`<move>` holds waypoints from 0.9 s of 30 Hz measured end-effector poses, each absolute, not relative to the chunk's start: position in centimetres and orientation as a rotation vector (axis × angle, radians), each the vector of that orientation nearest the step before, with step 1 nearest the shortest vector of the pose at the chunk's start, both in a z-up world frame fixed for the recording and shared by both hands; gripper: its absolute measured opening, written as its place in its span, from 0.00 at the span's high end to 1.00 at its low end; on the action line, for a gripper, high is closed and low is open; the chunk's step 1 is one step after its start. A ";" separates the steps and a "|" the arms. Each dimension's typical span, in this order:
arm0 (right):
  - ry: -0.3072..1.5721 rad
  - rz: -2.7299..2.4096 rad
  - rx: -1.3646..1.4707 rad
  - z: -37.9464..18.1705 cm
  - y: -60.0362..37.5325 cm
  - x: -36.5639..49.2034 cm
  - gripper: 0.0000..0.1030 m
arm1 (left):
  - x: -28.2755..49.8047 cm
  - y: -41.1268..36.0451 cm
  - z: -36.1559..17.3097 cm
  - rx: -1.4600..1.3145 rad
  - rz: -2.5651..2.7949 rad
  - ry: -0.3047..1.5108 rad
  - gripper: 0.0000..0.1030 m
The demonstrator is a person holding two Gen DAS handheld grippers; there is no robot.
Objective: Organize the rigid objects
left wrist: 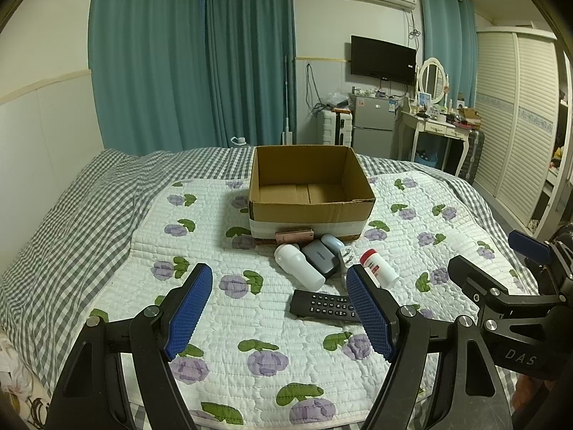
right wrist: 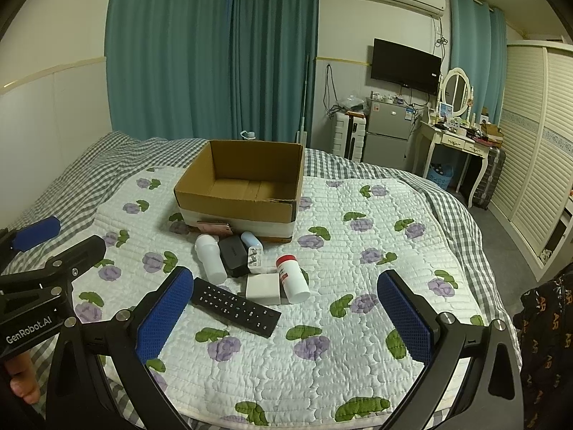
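Note:
An open, empty cardboard box (left wrist: 311, 211) (right wrist: 236, 204) stands on the bed. In front of it lie a pink phone (left wrist: 294, 236) (right wrist: 215, 228), a white bottle (left wrist: 300, 267) (right wrist: 210, 259), a dark grey charger case (left wrist: 320, 258) (right wrist: 234, 255), a pale blue item (left wrist: 332, 243) (right wrist: 251, 240), a red-capped pill bottle (left wrist: 379, 267) (right wrist: 293, 277), a white adapter (right wrist: 263, 288) and a black remote (left wrist: 324, 304) (right wrist: 234, 306). My left gripper (left wrist: 279, 310) is open, above the quilt short of the remote. My right gripper (right wrist: 286, 313) is open, above the quilt near the remote.
The white floral quilt (left wrist: 250, 322) (right wrist: 322, 340) covers a grey checked bed (left wrist: 71, 215). The right gripper shows at the right of the left wrist view (left wrist: 501, 268); the left gripper shows at the left of the right wrist view (right wrist: 53, 243). A dresser (right wrist: 458, 143) and wardrobe (right wrist: 537, 143) stand at the right.

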State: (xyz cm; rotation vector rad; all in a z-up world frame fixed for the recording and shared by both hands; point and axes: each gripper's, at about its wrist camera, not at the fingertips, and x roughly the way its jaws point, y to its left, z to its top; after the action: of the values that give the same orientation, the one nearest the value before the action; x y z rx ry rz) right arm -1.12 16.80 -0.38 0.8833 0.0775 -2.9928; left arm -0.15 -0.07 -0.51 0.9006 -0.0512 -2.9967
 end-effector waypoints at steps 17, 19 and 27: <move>0.058 -2.982 0.880 -0.5 16.8 -1.3 0.00 | 0.0 0.1 -0.6 0.909 -2.997 -0.051 0.22; 0.056 -2.983 0.881 -0.5 16.9 -1.2 0.00 | 0.0 0.0 -0.6 0.909 -2.997 -0.048 0.22; 0.056 -2.981 0.883 -0.5 16.9 -1.1 0.00 | -0.1 0.0 -0.7 0.912 -2.996 -0.049 0.22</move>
State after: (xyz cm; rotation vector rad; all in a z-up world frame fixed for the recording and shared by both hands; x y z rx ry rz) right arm -1.14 16.94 -0.54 0.8825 0.0564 -2.9813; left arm -0.12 -0.05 -0.67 0.9116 -0.0495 -2.9964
